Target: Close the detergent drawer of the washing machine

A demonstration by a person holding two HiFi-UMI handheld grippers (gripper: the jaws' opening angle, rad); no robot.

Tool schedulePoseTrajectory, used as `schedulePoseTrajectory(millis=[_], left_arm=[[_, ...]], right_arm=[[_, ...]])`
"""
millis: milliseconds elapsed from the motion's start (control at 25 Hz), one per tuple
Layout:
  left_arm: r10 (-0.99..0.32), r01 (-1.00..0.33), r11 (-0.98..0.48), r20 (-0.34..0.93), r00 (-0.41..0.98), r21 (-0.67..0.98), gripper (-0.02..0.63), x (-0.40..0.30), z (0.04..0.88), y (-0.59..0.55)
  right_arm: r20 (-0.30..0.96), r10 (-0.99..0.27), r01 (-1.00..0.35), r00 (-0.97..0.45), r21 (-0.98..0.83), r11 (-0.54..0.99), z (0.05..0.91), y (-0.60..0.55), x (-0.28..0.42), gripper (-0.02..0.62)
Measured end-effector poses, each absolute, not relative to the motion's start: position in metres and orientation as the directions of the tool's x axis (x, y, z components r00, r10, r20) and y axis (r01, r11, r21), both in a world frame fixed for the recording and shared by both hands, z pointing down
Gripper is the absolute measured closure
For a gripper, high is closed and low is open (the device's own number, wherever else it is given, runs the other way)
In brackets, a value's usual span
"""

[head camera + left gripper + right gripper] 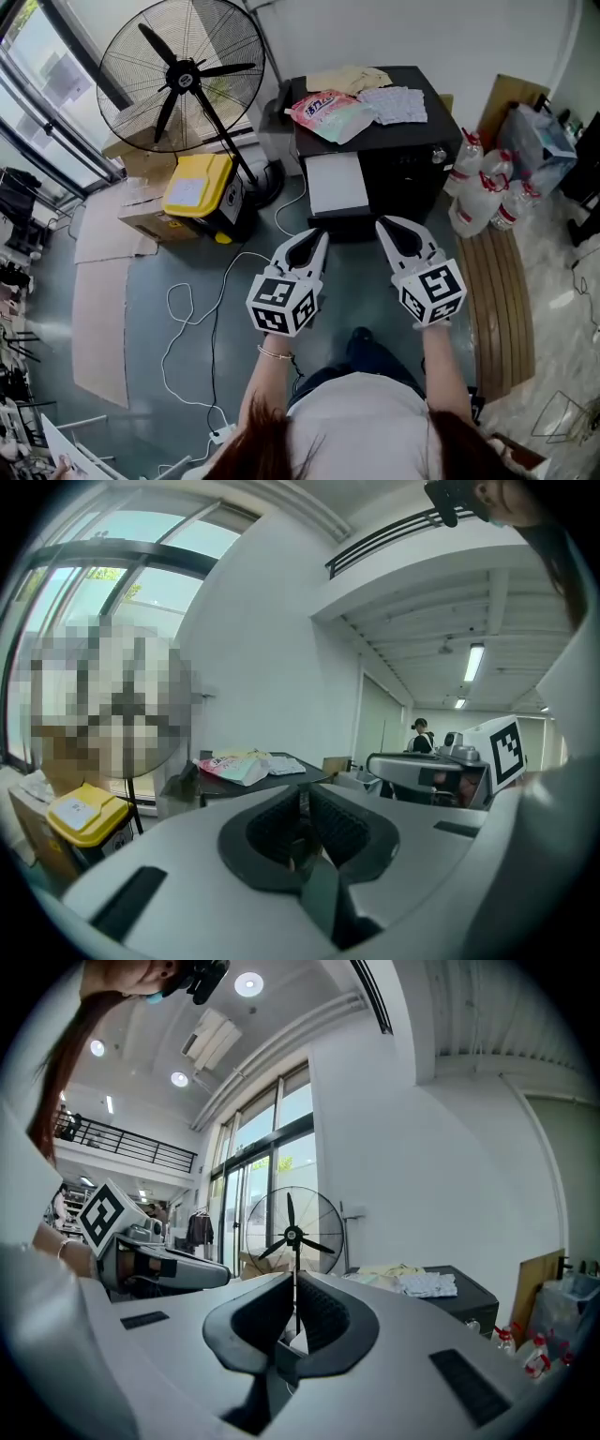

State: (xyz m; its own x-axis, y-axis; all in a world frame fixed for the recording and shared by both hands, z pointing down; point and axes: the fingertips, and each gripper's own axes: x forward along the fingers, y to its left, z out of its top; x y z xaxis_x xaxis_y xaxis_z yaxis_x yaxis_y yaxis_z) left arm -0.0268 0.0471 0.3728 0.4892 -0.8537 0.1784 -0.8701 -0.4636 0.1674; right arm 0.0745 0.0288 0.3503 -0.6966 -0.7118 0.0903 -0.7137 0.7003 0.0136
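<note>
Detergent drawer (pixel 337 184), a flat white panel, stands pulled out from the front of the black washing machine (pixel 417 150), on the machine's left part as the head view shows it, reaching toward the person. On top of the machine lie a pink bag (pixel 327 113) and some folded cloths (pixel 394 104). The left gripper (pixel 321 235) is held just short of the drawer's near edge and does not touch it; its jaws are pressed together with nothing between them. The right gripper (pixel 383 225) is held beside it, in front of the machine's dark face, apart from the drawer, its jaws likewise together and empty. Left of the machine a large standing fan (pixel 182 73) rises over a yellow case (pixel 195 186), and a white cable (pixel 184 321) loops across the floor. Clear bottles (pixel 484 190) stand right of the machine.
</note>
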Motion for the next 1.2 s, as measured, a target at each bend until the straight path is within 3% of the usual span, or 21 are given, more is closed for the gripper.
schedulePoseTrajectory(millis=[80,600,1200], left_arm=[[-0.858,-0.875,-0.453,0.183,0.48,0.172,0.525,-0.027,0.377,0.037],[-0.88,-0.91,-0.383,0.237,0.412,0.16,0.492,-0.045,0.417,0.002],[-0.847,-0.906,-0.392,0.322,0.422,0.157,0.437,-0.073,0.487,-0.032]], right_arm=[[0.098,-0.699,-0.701,-0.709,0.013,0.713,0.355,0.017,0.074,0.569],[0.165,-0.651,-0.66,-0.741,0.004,0.752,0.393,-0.029,0.077,0.566],[0.285,-0.653,-0.689,-0.702,-0.038,0.724,0.465,-0.062,0.074,0.514]])
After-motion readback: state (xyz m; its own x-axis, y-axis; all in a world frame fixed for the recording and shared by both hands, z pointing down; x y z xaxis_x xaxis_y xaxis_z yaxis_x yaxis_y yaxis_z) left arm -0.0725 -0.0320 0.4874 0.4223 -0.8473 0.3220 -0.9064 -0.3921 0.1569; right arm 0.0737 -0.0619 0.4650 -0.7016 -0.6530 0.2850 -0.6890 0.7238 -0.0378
